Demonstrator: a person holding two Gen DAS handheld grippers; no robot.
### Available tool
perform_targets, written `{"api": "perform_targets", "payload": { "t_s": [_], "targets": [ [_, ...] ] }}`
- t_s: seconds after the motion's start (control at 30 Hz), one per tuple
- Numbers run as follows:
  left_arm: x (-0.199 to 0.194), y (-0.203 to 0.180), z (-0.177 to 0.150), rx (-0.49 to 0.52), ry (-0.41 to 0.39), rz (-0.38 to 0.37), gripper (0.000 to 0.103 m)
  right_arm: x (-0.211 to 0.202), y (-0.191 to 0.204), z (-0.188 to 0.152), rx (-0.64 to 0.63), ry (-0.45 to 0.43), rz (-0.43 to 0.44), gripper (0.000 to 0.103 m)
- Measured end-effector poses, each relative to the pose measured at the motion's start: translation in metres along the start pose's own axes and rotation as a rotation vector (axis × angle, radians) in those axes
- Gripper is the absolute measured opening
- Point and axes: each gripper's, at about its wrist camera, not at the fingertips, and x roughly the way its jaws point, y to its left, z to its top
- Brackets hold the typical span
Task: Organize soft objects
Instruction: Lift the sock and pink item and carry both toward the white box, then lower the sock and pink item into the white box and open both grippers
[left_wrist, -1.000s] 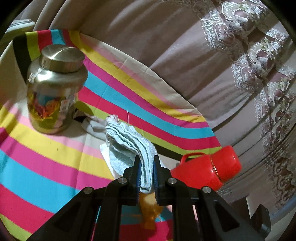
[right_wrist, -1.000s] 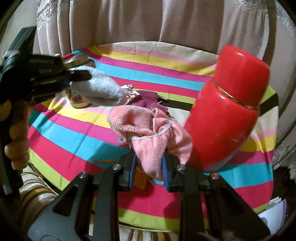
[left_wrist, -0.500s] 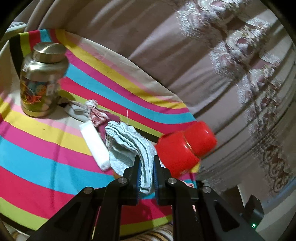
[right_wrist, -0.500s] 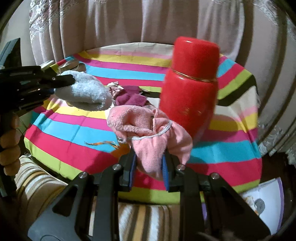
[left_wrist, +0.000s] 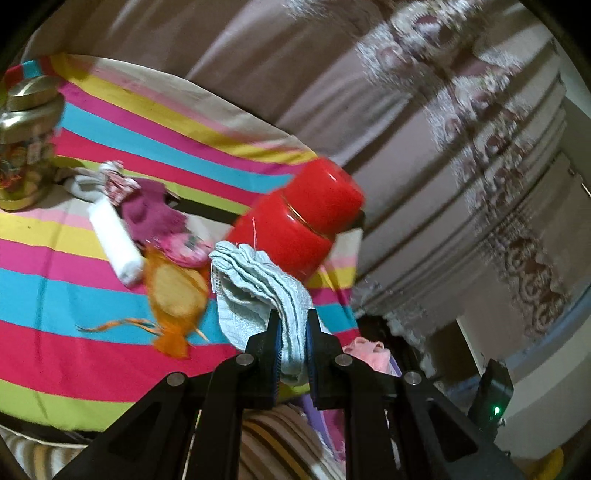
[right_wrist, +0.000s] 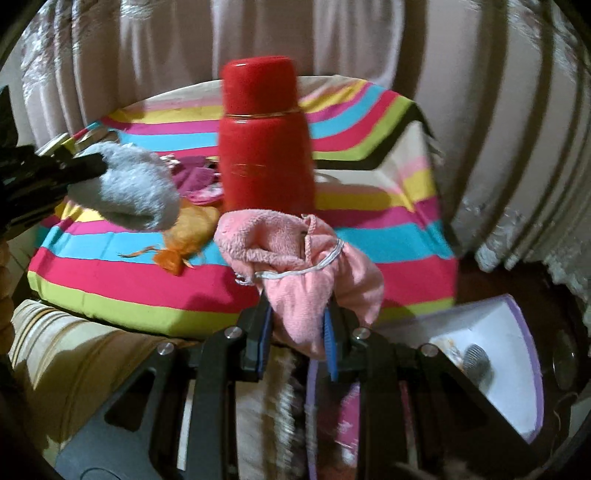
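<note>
While both grippers have drawn back past the striped tablecloth's near edge, the left gripper clamps the blue towel, the right gripper the pink cloth; curtains hang beyond.

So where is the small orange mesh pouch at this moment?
In the left wrist view the orange mesh pouch lies on the striped tablecloth, between the white cloth roll and the light blue towel held by the left gripper.

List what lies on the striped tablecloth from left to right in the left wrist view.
Metal canister → white roll → orange mesh pouch → red thermos. The maroon and pink cloths between the roll and the thermos overlap too much to order.
</note>
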Motion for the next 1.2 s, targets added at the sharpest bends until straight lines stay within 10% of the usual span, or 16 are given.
{"api": "perform_targets", "payload": {
  "t_s": [1.03,1.2],
  "targets": [
    [0.077,-0.123,-0.096,0.212,0.332,-0.196,0.012,-0.040,-0.136,-0.046,0.217,0.031,-0.306,0.029],
    [0.083,-0.127,-0.101,0.223,0.354,-0.200,0.042,-0.041,-0.142,-0.046,0.234,0.034,-0.340,0.058]
  ]
}}
